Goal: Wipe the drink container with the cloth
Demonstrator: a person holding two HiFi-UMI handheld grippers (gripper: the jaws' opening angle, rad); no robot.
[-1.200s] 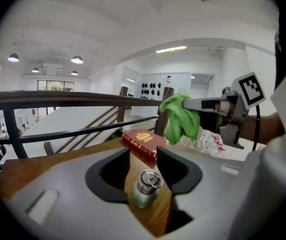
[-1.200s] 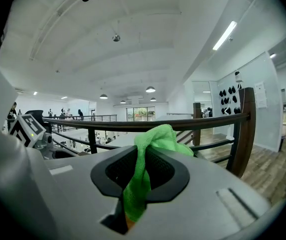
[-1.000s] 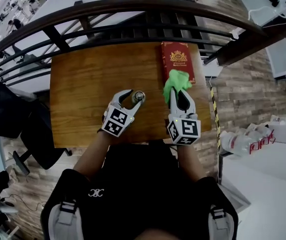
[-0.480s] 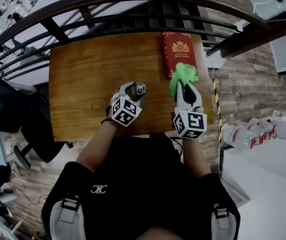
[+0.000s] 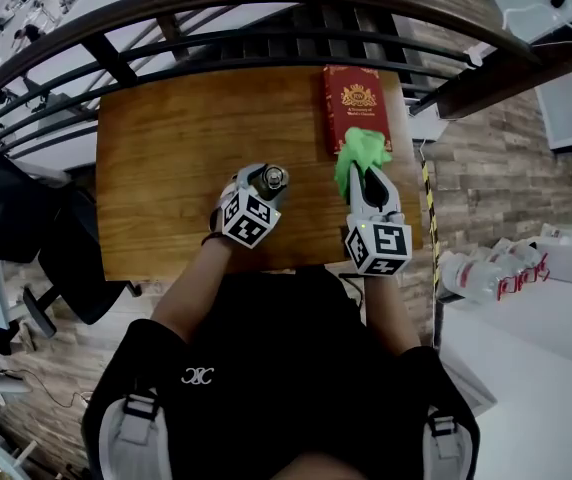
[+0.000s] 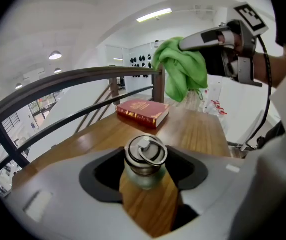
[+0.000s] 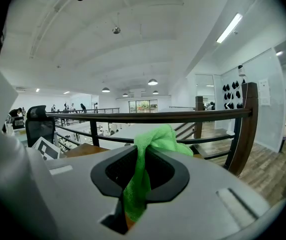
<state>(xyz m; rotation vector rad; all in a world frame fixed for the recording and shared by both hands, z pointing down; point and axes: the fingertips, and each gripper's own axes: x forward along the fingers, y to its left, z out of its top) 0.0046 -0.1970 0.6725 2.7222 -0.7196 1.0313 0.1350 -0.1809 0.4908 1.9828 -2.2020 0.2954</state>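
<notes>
Small metal-capped drink bottle [image 5: 274, 177] upright on the brown wooden table [image 5: 166, 158], near the front edge, slightly left of the middle. Stands between the parted jaws of the left hand-held gripper [image 5: 265, 179], reaching in from the front, with a gap on either side. To the right, near but apart, the right hand-held gripper [image 5: 369, 184], jaws closed on a green cloth [image 5: 361, 151], raised above the table. Behind the cloth, flat on the table's back right corner, a red hardcover book [image 5: 358, 106]. Beyond the back edge, a dark curved metal railing [image 5: 266, 8]. Left of the table, on the floor, a black chair [image 5: 26, 228].
</notes>
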